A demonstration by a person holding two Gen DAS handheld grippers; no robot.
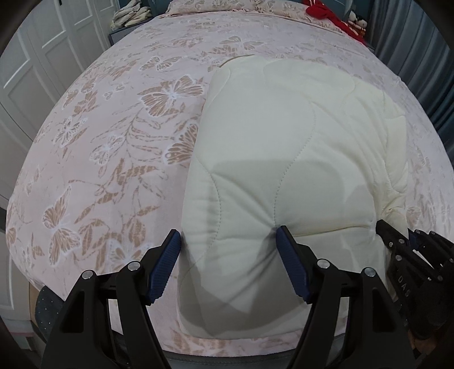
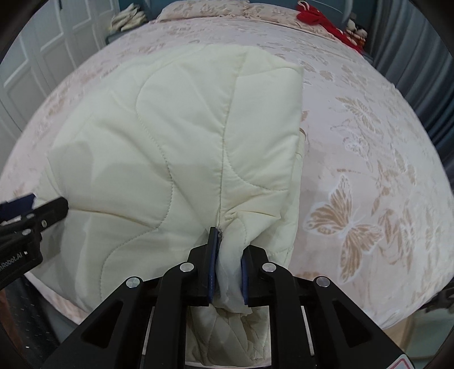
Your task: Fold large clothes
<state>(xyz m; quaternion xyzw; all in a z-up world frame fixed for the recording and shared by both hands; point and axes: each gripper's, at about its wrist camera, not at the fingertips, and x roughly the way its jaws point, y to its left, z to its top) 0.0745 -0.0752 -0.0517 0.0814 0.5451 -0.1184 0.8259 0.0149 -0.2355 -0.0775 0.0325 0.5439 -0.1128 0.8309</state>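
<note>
A cream quilted garment (image 1: 283, 159) lies folded on the pink butterfly bedspread (image 1: 113, 127), near the bed's front edge. My left gripper (image 1: 229, 244) is open, its fingers wide apart around the garment's near left part, one blue pad (image 1: 167, 255) at the left edge, the other pressing into the fabric. My right gripper (image 2: 228, 264) is shut on a bunched near corner of the garment (image 2: 176, 142); cloth hangs down between its fingers. The right gripper also shows at the right of the left wrist view (image 1: 408, 249).
The bedspread (image 2: 369, 170) covers the whole bed. A red cloth (image 1: 326, 11) and small toys lie at the far right corner. White wardrobe doors (image 1: 34, 62) stand to the left. Grey curtains (image 1: 420, 51) hang at the right.
</note>
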